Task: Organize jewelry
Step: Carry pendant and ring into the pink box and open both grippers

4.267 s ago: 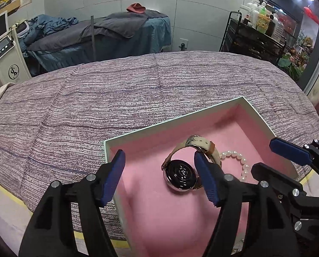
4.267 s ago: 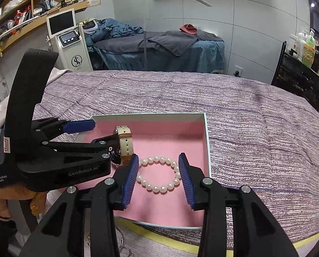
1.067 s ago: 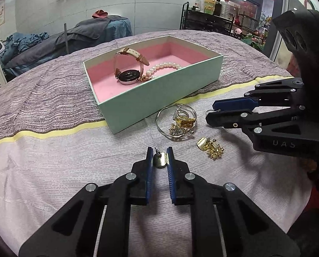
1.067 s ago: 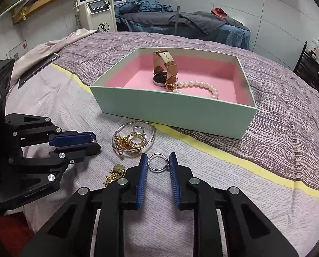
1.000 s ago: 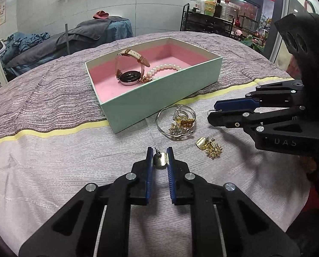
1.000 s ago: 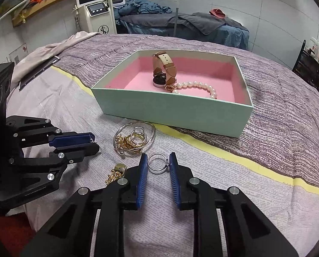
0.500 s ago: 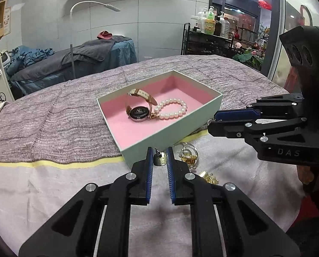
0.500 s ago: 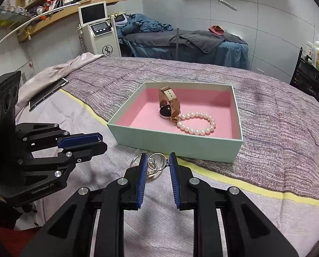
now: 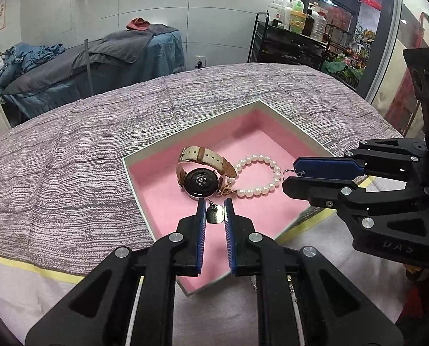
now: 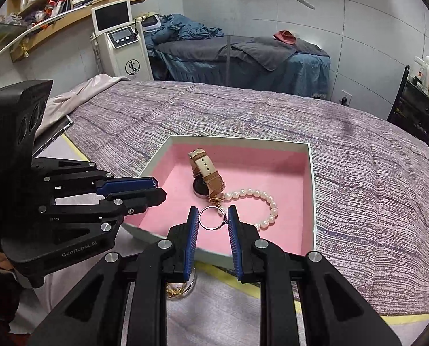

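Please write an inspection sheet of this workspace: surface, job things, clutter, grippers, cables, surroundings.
Surface: bed with striped purple cover.
Job things: pink-lined box holds watch and pearl bracelet; more gold jewelry lies outside, by its near wall.
Clutter: nothing seen.
Grippers: left gripper shut on small earring; right gripper shut on hoop ring; both over the box.
Cables: nothing seen.
Surroundings: massage bed, screen machine, bottle rack.
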Demonstrator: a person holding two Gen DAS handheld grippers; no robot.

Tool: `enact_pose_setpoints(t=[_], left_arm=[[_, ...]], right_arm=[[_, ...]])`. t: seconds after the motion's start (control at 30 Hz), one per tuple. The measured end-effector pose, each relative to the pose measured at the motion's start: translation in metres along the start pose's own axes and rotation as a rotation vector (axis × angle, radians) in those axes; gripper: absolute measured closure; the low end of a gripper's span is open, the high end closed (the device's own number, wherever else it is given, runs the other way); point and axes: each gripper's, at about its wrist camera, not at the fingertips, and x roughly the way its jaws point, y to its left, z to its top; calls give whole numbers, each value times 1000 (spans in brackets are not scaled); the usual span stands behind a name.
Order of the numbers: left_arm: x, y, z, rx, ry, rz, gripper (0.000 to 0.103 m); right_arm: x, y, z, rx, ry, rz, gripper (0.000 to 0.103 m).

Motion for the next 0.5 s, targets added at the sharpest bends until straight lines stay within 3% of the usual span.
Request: enact_pose_setpoints(t=[0.5], left_arm=[[51,-5,12,44,117,25,90]], right_arm=[[52,-14,10,-20,131,-68,83]])
